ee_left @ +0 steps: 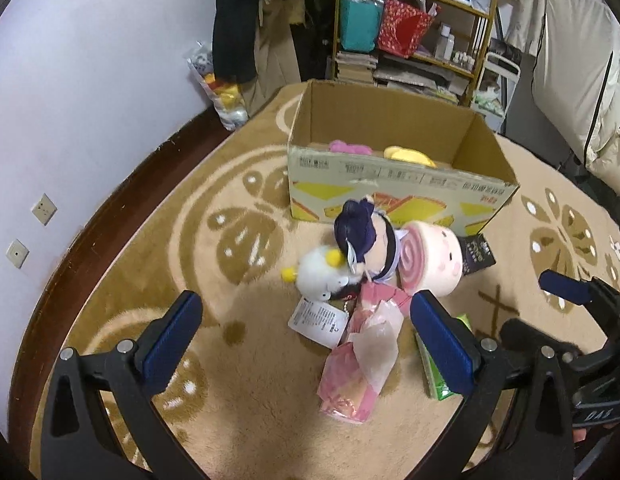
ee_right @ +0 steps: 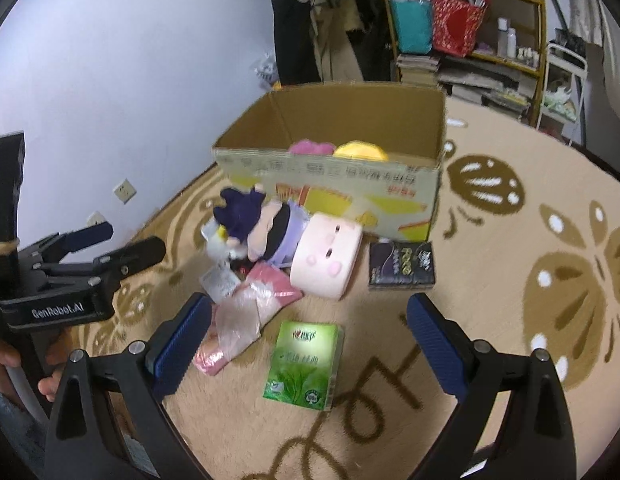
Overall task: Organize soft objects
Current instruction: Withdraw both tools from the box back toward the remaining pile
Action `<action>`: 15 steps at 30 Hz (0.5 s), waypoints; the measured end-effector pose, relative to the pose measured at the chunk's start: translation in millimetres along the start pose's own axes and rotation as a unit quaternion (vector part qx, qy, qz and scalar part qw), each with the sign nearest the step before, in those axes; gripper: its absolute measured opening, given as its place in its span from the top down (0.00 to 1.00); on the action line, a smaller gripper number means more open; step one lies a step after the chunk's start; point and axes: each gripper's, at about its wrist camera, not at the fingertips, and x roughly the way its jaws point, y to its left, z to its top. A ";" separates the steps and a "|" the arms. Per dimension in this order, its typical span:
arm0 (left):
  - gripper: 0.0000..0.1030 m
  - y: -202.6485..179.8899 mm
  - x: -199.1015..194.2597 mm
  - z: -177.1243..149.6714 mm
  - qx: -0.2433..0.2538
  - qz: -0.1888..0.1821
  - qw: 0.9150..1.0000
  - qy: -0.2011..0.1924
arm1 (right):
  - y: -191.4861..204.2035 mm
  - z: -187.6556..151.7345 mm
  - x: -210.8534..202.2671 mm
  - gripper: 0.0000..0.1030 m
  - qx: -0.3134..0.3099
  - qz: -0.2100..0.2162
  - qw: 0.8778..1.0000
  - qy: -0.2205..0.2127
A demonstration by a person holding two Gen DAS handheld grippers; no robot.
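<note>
Left gripper [ee_left: 306, 324] and right gripper [ee_right: 308, 330]: black triangular frames, silver screws, ribbed blue finger pads [ee_right: 181, 344]; white "GenRobot.AI" lettering on the left unit; possibly a white cable below.

Toys [ee_left: 374, 256] before box [ee_left: 390, 184]

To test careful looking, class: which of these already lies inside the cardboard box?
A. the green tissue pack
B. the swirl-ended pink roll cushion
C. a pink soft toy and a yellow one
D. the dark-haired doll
C: a pink soft toy and a yellow one show above the front wall of the cardboard box; the other things lie on the carpet.
</note>
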 end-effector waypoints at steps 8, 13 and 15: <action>0.00 -5.0 28.4 -4.1 0.018 -0.023 0.999 0.040 | 5.6 -8.7 34.6 0.01 -0.016 -0.002 0.999 0.037; 0.00 -12.1 45.8 -6.1 0.033 -0.027 0.997 0.062 | 1.4 -12.2 51.4 0.01 -0.004 0.001 0.998 0.056; 0.00 -14.3 52.0 -6.9 0.035 -0.031 0.996 0.069 | 0.1 -12.8 57.0 0.01 0.001 0.003 0.998 0.063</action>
